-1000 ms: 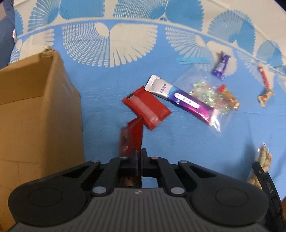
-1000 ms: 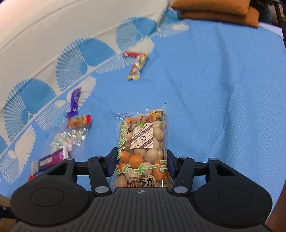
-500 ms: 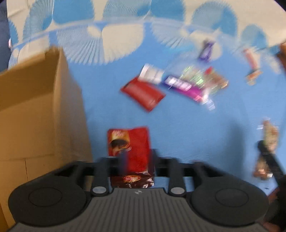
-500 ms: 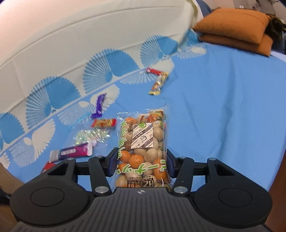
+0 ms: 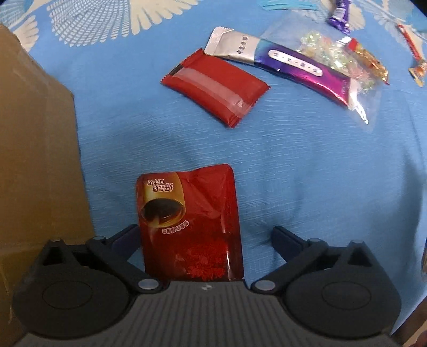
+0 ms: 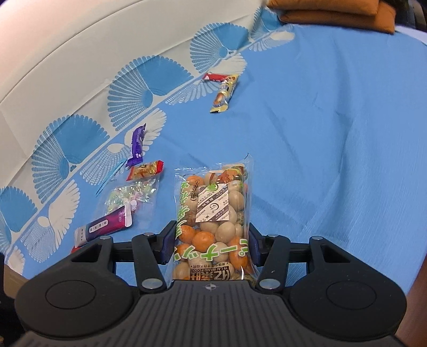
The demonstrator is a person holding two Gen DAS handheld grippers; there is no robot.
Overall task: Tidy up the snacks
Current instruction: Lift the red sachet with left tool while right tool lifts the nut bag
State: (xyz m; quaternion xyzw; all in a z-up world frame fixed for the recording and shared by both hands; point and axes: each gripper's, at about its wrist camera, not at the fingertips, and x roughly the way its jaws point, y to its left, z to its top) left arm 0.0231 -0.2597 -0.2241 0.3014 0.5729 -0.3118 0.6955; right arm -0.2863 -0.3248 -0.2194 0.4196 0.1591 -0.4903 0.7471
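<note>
My left gripper [image 5: 204, 235] points down at the blue cloth and its jaws are opening wide. A dark red snack packet [image 5: 186, 221] lies flat on the cloth between them, close to the left finger, with neither pad pressing it. A cardboard box [image 5: 34, 160] stands right beside it on the left. My right gripper [image 6: 210, 240] is shut on a clear bag of orange and beige round snacks [image 6: 213, 208], held above the cloth.
Loose on the cloth lie a flat red packet [image 5: 213, 85], a silver and purple bar [image 5: 283, 64], a clear bag of candies [image 5: 333, 58] and a purple sweet [image 6: 136, 144]. A yellow and red bar [image 6: 224, 93] lies further off. Orange cushions [image 6: 333, 10] sit at the far right.
The left jaws went from shut on the red packet to wide apart. The packet now lies flat on the cloth and the left gripper has sunk nearer to it. The right grip is unchanged.
</note>
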